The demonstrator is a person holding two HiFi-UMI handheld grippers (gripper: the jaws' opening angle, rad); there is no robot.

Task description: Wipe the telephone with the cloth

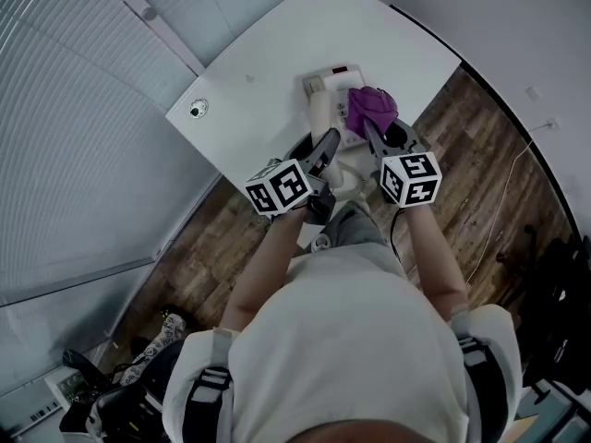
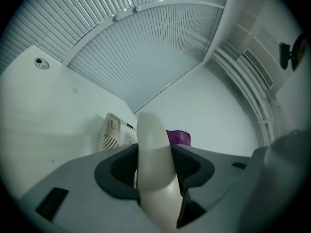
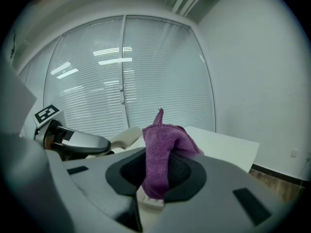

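Observation:
My left gripper (image 1: pixel 325 144) is shut on the cream telephone handset (image 2: pixel 154 154), which stands lifted between its jaws. Behind it the cream telephone base (image 2: pixel 115 130) sits on the white table; in the head view the base (image 1: pixel 334 77) lies near the table's near corner. My right gripper (image 1: pixel 374 135) is shut on a purple cloth (image 3: pixel 163 149), which bunches up above its jaws. In the head view the cloth (image 1: pixel 371 107) hangs just right of the handset (image 1: pixel 320 111) and over the base. In the right gripper view the left gripper (image 3: pixel 77 142) and handset (image 3: pixel 127 136) show close at the left.
The white table (image 1: pixel 259 72) has a round grommet (image 1: pixel 198 109) near its left corner. Window blinds (image 1: pixel 74 109) run along the left. Wood floor (image 1: pixel 462 146) lies below, with a thin cable (image 1: pixel 503 201) at the right. Dark equipment (image 1: pixel 102 395) sits at lower left.

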